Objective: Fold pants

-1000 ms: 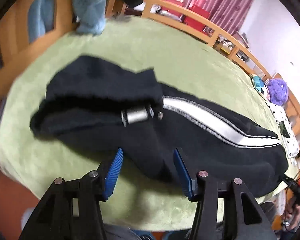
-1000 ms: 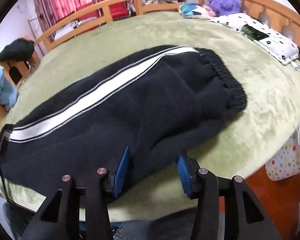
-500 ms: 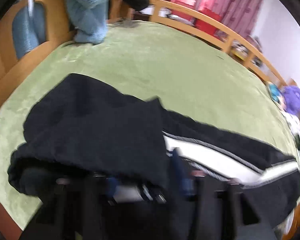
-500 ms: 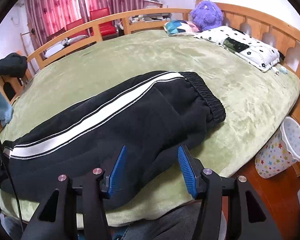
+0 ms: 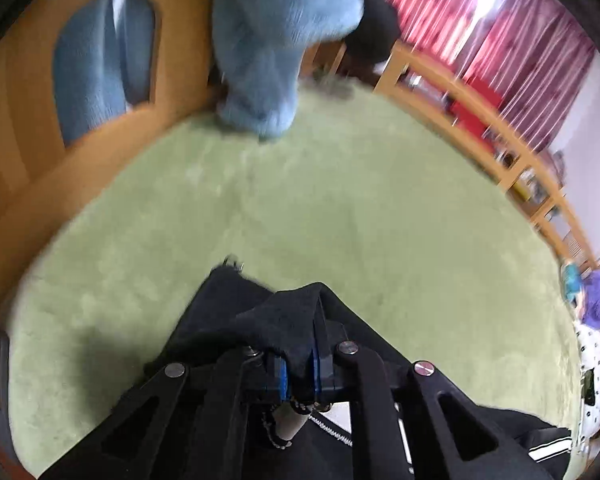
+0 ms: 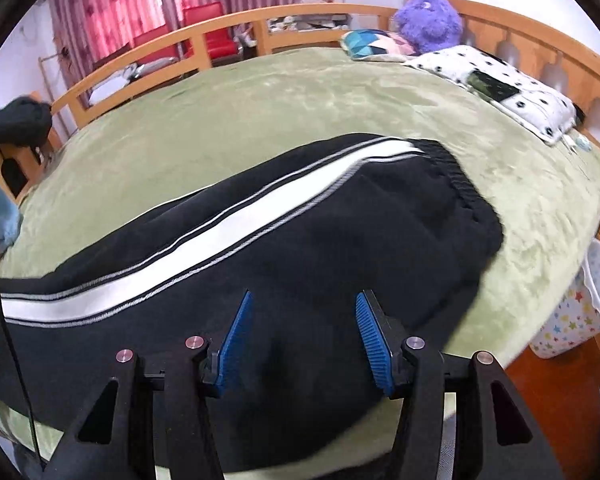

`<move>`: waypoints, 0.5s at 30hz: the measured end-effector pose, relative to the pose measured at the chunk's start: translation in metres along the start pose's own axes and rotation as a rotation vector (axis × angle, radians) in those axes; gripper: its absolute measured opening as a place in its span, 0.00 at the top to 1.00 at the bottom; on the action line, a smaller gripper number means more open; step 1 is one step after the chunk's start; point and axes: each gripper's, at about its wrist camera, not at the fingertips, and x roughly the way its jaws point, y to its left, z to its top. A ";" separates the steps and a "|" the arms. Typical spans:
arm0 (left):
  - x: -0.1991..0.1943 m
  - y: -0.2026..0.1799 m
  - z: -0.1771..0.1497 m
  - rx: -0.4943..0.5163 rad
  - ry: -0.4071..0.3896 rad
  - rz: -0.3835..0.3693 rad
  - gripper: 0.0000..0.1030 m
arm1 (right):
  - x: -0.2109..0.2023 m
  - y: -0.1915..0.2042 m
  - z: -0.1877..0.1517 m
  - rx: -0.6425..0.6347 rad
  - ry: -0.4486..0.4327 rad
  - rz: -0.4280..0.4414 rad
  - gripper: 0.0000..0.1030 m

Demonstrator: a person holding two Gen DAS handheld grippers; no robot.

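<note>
Since a second ago, the left gripper [image 5: 298, 372] has come forward and is closing on the pants' [image 6: 300, 280] cuff end.

Black pants with a white side stripe [image 6: 220, 236] lie lengthwise across the green bed cover [image 6: 300, 100], waistband [image 6: 464, 184] toward the pillows. Bunched dark cloth sits pinched between the left pads [image 5: 283, 374] (probably to carry that end over for a fold). Right gripper [image 6: 304, 336] hovers above the hip area, jaws parted, gripping nothing, likely waiting to steady the fabric.
</note>
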 end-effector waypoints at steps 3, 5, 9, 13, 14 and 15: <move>0.006 -0.002 -0.012 0.047 0.059 0.045 0.78 | 0.005 0.016 0.000 -0.044 0.007 0.003 0.49; -0.005 0.000 -0.015 0.057 0.043 0.072 0.45 | 0.005 0.024 0.000 -0.064 0.004 -0.003 0.49; -0.050 0.014 -0.014 0.072 -0.043 0.069 0.25 | 0.000 0.035 -0.002 -0.075 0.008 0.027 0.49; -0.075 0.027 -0.021 0.081 -0.016 -0.013 0.25 | -0.008 0.045 -0.007 -0.082 -0.011 0.054 0.49; -0.080 0.030 -0.028 0.086 -0.003 -0.026 0.25 | -0.010 0.048 -0.008 -0.083 -0.013 0.062 0.49; -0.082 0.033 -0.037 0.095 0.012 -0.038 0.25 | -0.012 0.051 -0.010 -0.083 -0.016 0.072 0.49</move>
